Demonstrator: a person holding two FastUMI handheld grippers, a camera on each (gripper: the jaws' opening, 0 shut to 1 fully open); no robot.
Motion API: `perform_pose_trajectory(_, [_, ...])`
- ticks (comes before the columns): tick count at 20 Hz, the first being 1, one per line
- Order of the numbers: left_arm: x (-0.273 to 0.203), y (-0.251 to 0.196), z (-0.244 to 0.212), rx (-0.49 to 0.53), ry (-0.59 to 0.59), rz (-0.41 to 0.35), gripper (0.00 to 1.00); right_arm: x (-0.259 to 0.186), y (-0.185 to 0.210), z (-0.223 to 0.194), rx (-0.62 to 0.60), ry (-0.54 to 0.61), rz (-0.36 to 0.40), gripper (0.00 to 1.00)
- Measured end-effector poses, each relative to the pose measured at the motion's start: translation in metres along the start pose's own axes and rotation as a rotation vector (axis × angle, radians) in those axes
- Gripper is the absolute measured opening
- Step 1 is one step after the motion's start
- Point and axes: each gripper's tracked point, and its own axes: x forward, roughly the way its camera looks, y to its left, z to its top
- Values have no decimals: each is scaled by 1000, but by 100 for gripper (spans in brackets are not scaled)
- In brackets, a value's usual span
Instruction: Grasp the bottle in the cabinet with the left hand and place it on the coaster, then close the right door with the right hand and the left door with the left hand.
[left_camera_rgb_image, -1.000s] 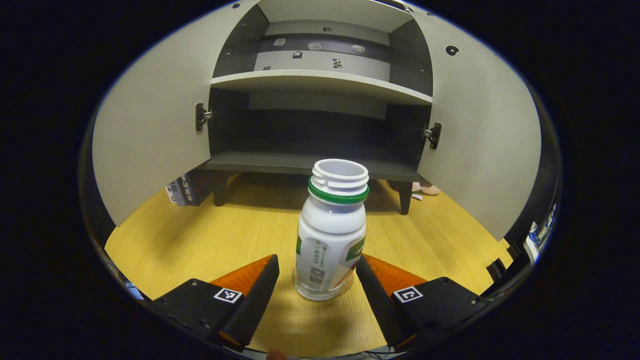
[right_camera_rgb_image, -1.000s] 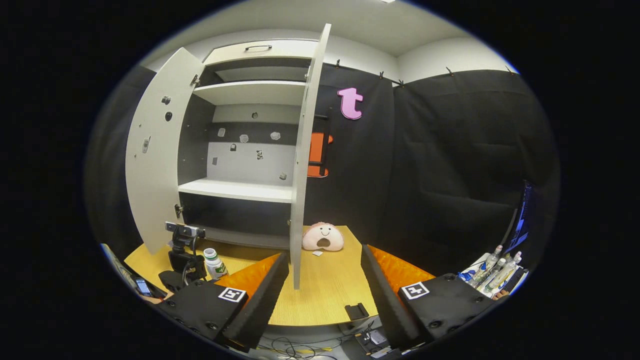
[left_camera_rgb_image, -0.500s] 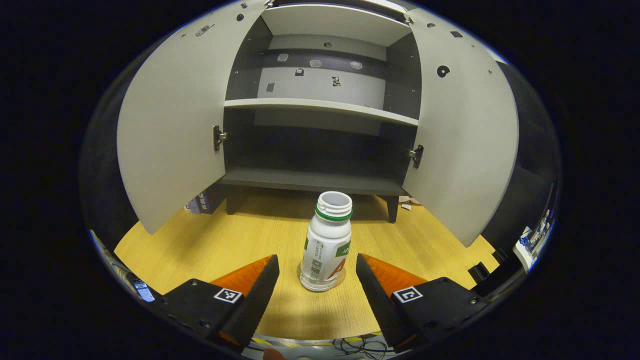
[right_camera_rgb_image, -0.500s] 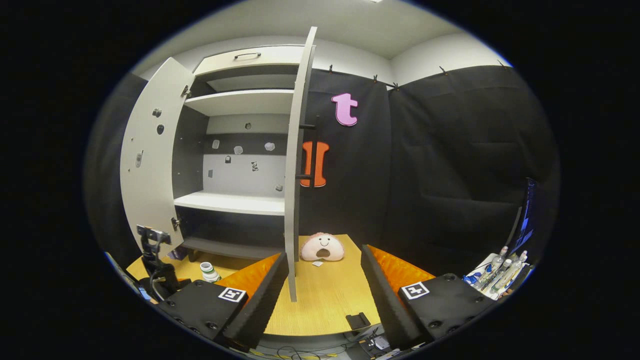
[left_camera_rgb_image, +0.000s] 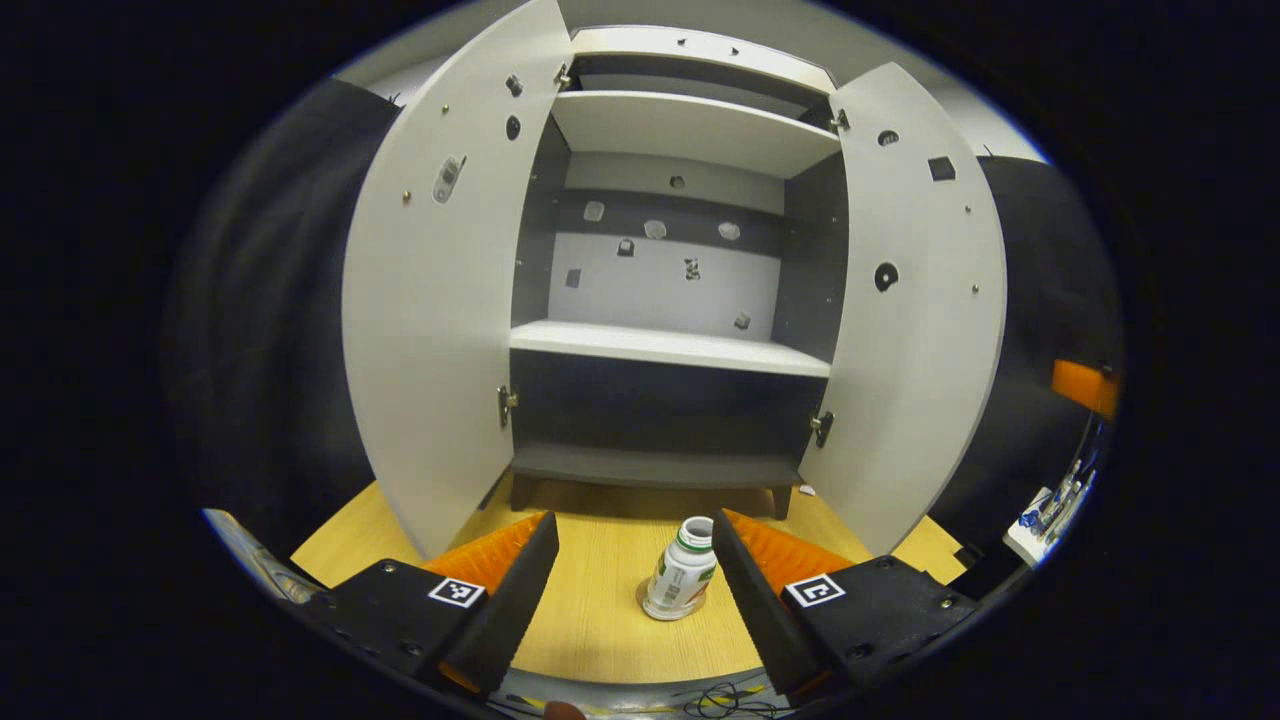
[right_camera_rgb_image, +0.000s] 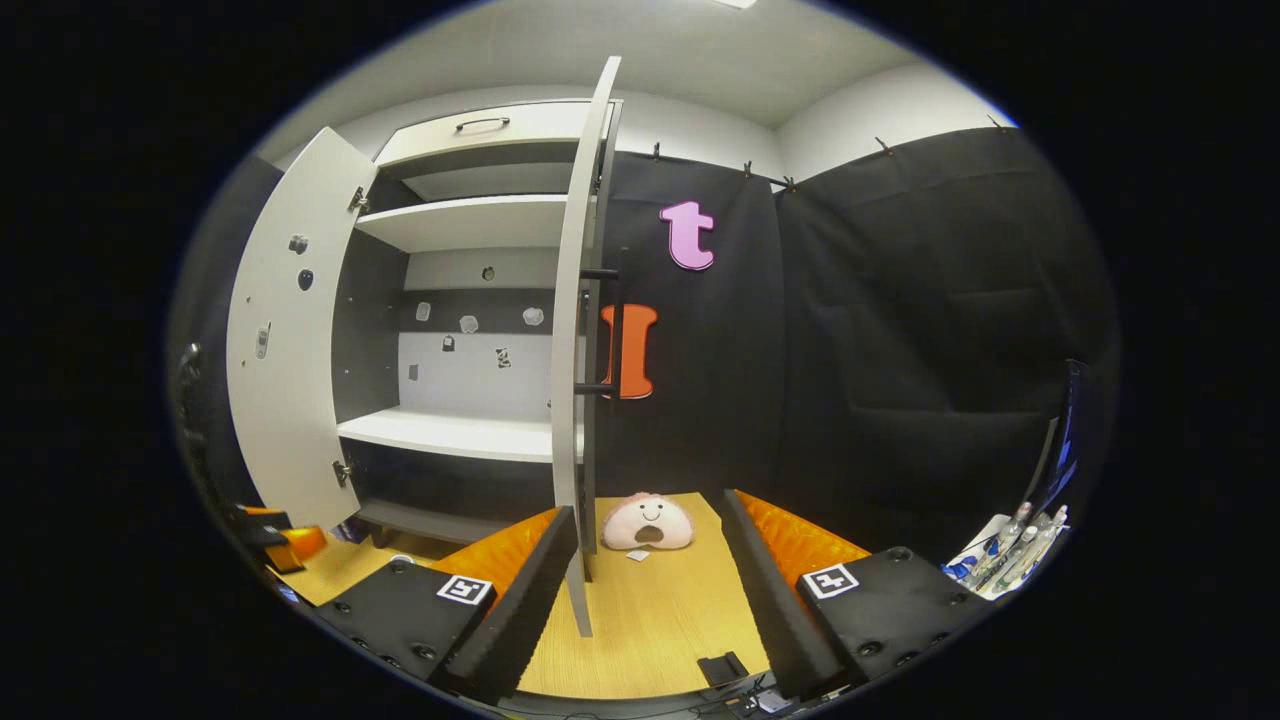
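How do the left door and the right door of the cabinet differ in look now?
In the left gripper view, the left door carries a small oblong fitting near its top; the right door carries a dark square patch and a round hole lower down. In that view the left door looks broader than the right door. Both are pale, stand open and hang on hinges.

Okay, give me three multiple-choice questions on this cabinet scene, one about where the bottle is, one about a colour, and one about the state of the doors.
1. Where does the bottle stand?
A. on the lower shelf
B. on the coaster on the table
C. on the upper shelf

2. What colour is the ring at the bottle's neck?
A. green
B. red
C. blue

3. How are the cabinet doors?
A. both shut
B. one shut
C. both open

Answers: 1 B, it sits on the coaster before the cabinet. 2 A, a green band circles the neck. 3 C, the left door and right door both swing outward.
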Motion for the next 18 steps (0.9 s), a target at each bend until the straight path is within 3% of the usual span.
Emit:
perform_pose_trajectory(2, [-10, 9, 33, 16, -40, 0, 94, 13, 2, -1, 5, 11, 12, 97])
perform_pose_trajectory(3, [-21, 16, 49, 19, -52, 4, 94, 20, 2, 0, 11, 10, 10, 92])
perform_pose_trajectory(4, [-28, 17, 66, 15, -73, 0, 94, 26, -1, 3, 13, 5, 6, 97])
perform_pose_trajectory(8, [-45, 22, 113, -14, -106, -34, 94, 52, -7, 13, 6, -11, -9, 100])
perform_pose_trajectory(9, [-49, 25, 122, -16, -112, -31, 94, 59, -8, 15, 9, -15, -9, 96])
perform_pose_trajectory(14, [-58, 30, 148, 3, -142, -40, 94, 85, -5, 12, 16, -3, 3, 100])
perform_pose_trajectory(16, [-57, 31, 155, -1, -152, -45, 91, 90, -3, 13, 21, -2, 6, 97])
perform_pose_trajectory(18, [-55, 30, 157, -14, -156, -55, 94, 93, -5, 15, 18, -4, 0, 96])
